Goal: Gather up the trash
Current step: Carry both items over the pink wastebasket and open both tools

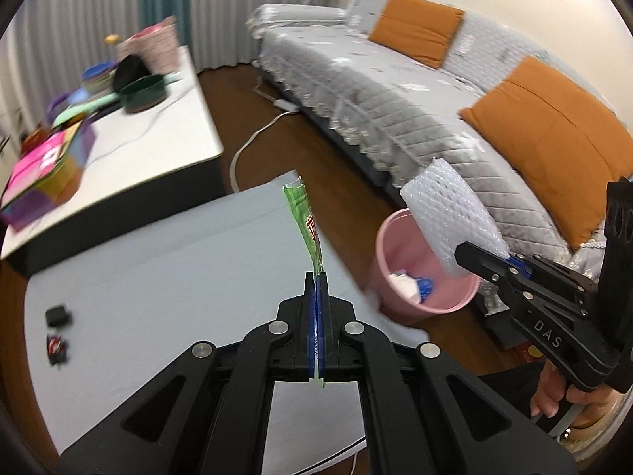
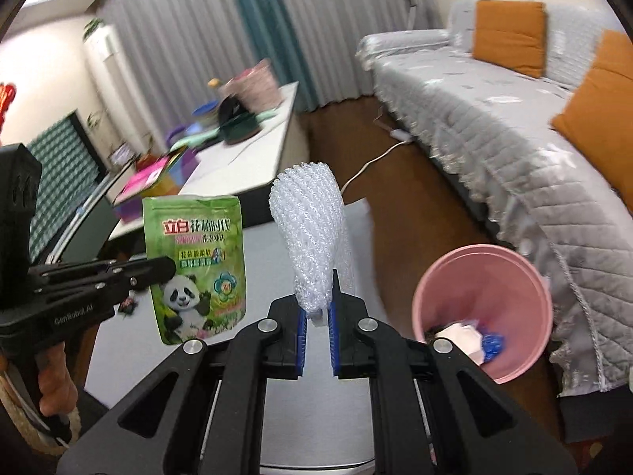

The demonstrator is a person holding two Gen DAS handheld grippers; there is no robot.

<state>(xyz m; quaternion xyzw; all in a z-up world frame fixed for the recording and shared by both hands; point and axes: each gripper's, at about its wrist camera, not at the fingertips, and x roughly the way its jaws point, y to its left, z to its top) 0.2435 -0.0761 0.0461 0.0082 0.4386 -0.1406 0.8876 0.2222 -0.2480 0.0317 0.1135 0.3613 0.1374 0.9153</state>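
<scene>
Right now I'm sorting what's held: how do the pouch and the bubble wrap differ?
The pouch is flat, green and printed with a panda; the bubble wrap is white, plain and bunched into a roll. The left gripper pinches the pouch; the right gripper clamps the wrap. Both are held up, off the table.

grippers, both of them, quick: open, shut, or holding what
Left gripper: shut on the flat green panda-print pouch.
Right gripper: shut on the white bubble-wrap roll.
</scene>
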